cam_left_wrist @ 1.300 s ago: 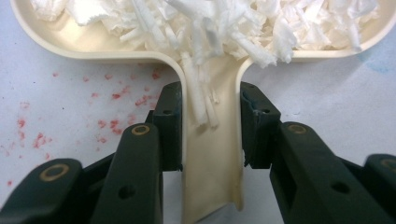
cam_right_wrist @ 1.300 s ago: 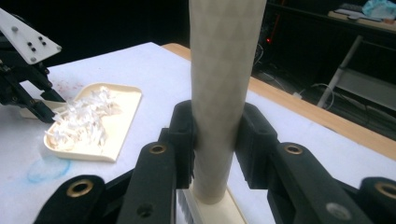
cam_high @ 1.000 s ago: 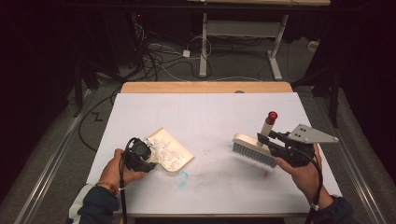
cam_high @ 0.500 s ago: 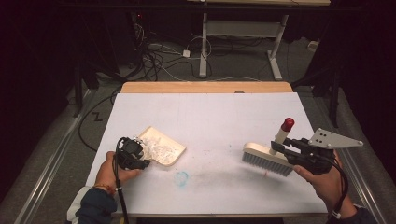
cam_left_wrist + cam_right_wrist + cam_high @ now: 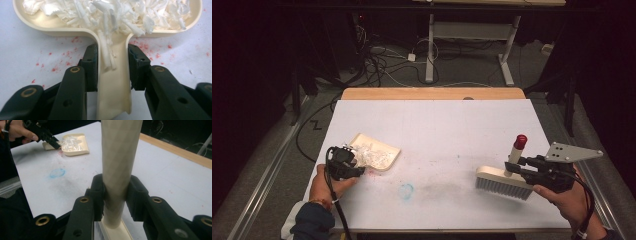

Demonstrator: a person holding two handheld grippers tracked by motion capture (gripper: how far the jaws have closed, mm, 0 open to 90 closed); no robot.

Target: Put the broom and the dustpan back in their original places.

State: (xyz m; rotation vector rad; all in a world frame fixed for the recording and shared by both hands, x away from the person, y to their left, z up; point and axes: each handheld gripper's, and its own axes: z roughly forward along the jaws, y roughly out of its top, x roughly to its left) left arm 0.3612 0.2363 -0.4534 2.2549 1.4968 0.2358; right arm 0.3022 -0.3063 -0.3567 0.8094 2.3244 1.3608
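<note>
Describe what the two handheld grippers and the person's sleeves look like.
Both the left gripper and the right gripper have black jaws with brass-coloured rivets and trailing black cables. The right gripper carries a grey three-cornered plate. The left sleeve is dark blue.

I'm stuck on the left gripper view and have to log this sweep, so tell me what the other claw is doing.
Observer: The right claw is shut on the brush handle, with the brush standing bristles-down at the table's right side.
Operator: Say what colour the handle tip is.
Observer: The handle tip is red.
Operator: Report any marks between brush and dustpan.
Observer: A blue scribbled ring sits on the white table, with a grey smudge beside it, between the brush and the dustpan.
</note>
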